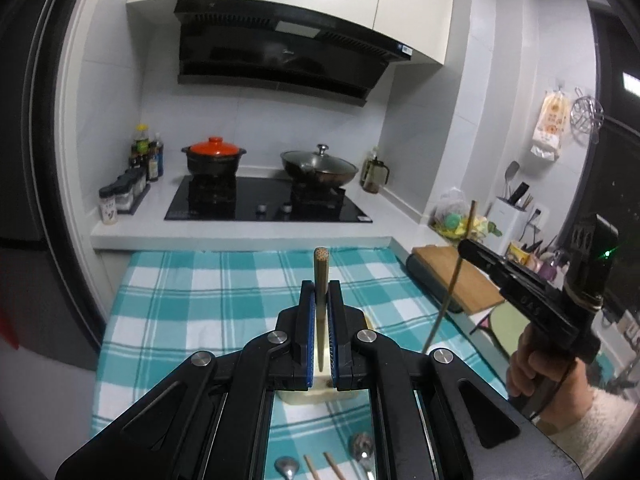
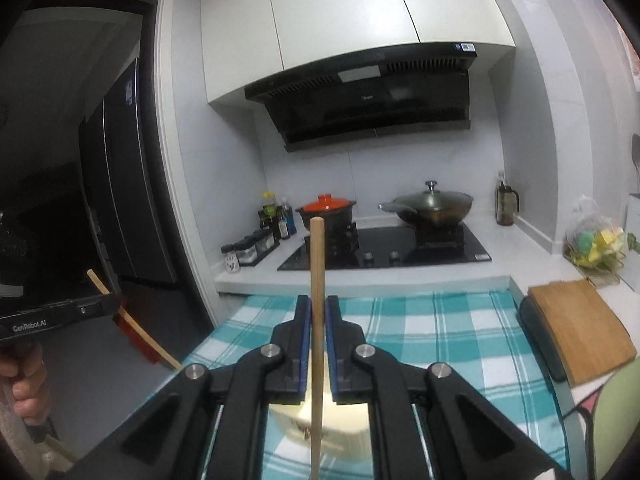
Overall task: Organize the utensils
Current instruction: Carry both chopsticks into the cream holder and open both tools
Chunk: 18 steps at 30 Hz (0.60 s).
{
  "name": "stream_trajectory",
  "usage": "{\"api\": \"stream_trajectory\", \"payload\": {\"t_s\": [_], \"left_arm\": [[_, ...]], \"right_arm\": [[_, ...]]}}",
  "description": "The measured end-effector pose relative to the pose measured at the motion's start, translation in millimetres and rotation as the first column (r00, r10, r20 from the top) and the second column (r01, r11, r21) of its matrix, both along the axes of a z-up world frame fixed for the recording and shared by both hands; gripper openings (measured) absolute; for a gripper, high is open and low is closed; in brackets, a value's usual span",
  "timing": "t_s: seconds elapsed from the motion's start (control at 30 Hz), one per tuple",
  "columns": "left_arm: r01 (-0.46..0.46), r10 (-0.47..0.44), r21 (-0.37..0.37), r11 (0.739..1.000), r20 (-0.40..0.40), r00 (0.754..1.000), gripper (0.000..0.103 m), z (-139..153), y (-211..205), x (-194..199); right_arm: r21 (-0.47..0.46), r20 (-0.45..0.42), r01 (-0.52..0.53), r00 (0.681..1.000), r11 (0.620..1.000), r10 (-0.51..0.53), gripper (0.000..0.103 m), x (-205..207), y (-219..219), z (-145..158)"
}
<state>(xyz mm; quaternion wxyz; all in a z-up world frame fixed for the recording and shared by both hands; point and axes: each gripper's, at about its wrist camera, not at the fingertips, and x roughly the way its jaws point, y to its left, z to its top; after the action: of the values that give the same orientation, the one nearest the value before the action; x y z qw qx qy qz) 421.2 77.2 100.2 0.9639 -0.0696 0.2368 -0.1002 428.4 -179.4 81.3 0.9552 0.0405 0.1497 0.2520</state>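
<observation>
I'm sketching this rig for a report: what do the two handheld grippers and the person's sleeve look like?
Both the left gripper and the right gripper are black, with angular linkage arms, silver round pivot bolts and blue pads inside the fingers. One housing reads GenRobot.AI. The other shows a green light, with a dark cable running down. The sleeve is white and fuzzy.

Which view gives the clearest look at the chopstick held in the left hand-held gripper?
The right wrist view: it shows that chopstick from the side, slanting out past the left hand-held gripper. The left wrist view sees it almost end-on, foreshortened between the closed pads.
</observation>
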Motion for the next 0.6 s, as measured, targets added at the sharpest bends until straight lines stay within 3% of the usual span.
{"api": "stream_trajectory", "payload": {"t_s": [0.17,0.33,0.6], "left_arm": [[0.014,-0.011,0.040,0.999,-0.065,0.998,0.004,-13,-18,60],[0.042,-0.025,0.082,0.996,-0.194,0.981,0.004,-57,-31,110],[0.066,-0.026,0.106,0.992,-0.337,0.941,0.004,-124,-45,152]], "right_arm": [[-0.015,0.067,0.008,0.998,1.000,-0.007,0.007,52,28,-2],[-0.054,-0.024,0.004,1.000,0.999,-0.005,0.007,99,45,-46],[-0.102,-0.187,-0.044,0.982,0.994,0.024,0.007,129,46,-112]]}}
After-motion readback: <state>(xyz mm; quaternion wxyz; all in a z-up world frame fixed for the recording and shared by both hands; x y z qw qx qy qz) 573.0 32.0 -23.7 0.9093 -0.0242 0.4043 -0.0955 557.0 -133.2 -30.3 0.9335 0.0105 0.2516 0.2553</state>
